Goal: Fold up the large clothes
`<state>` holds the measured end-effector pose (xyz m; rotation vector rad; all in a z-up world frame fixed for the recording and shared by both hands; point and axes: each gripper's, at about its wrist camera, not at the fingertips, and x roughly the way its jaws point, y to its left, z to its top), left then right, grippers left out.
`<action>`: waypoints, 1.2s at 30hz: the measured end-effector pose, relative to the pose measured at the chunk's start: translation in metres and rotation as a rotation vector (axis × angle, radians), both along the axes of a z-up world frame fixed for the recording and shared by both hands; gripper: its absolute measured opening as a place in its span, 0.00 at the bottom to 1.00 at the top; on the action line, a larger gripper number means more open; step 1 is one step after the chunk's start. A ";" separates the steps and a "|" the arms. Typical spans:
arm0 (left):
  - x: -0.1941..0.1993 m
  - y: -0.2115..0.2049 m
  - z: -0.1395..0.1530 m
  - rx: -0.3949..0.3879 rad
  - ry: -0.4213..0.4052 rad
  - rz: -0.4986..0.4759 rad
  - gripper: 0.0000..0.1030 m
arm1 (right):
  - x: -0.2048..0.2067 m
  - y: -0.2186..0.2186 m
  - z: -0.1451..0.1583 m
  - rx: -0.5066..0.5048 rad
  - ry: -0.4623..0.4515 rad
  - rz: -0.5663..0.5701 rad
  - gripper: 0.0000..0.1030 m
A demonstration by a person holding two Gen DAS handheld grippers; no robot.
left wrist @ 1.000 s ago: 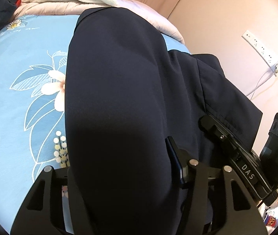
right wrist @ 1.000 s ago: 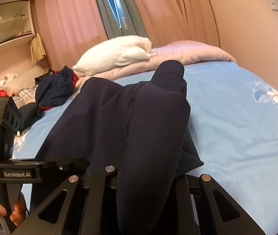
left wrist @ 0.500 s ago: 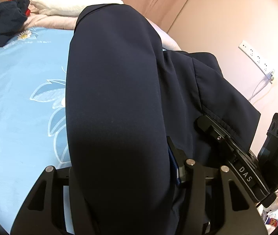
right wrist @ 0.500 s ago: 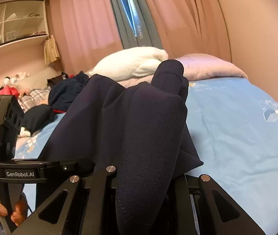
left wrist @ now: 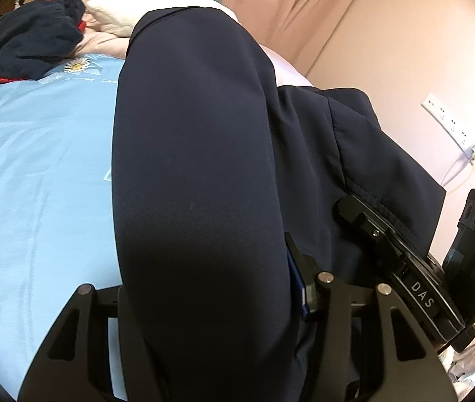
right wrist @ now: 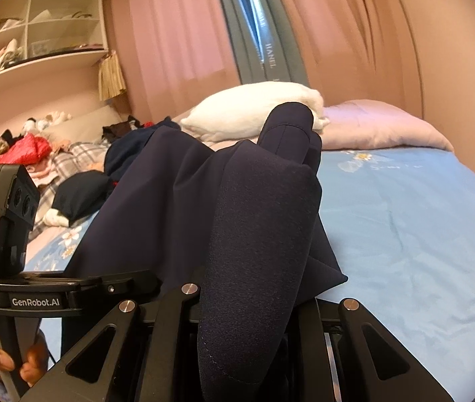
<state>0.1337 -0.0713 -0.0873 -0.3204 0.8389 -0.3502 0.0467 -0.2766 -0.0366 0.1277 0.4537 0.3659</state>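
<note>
- We see the left gripper (left wrist: 200,288) clamped on a thick fold of the navy garment (left wrist: 197,167), whose cloth fills the gap between its jaws and hides the fingertips.
- The right gripper (right wrist: 247,318) is likewise clenched on a bunched fold of the same garment (right wrist: 260,221), nearly closed around it.
- The rest of the cloth hangs between the two grippers above the blue floral sheet (left wrist: 36,174).
- Compared with a second ago, both views tilt higher: more curtain (right wrist: 177,33) shows, and the white pillow (right wrist: 254,114) sits lower in the right view.
- In the left view the large flower print has slipped out of sight behind the cloth, while the dark clothes pile (left wrist: 26,47) has come in at upper left.
- The grips look unchanged.
</note>
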 end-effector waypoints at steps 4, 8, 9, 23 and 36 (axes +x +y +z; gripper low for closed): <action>0.002 0.017 0.001 -0.007 0.003 0.029 0.51 | 0.006 0.014 -0.001 -0.013 0.001 0.025 0.18; 0.003 0.028 0.003 -0.016 0.009 0.053 0.51 | 0.012 0.023 -0.002 -0.024 0.007 0.049 0.18; 0.001 0.028 0.003 -0.018 0.009 0.056 0.51 | 0.013 0.026 -0.002 -0.028 0.008 0.054 0.18; 0.016 0.049 0.004 -0.012 0.004 0.088 0.52 | 0.038 0.047 -0.001 -0.042 0.001 0.077 0.18; 0.057 0.055 -0.002 0.019 0.000 0.082 0.52 | 0.072 0.059 -0.003 -0.032 0.007 0.064 0.18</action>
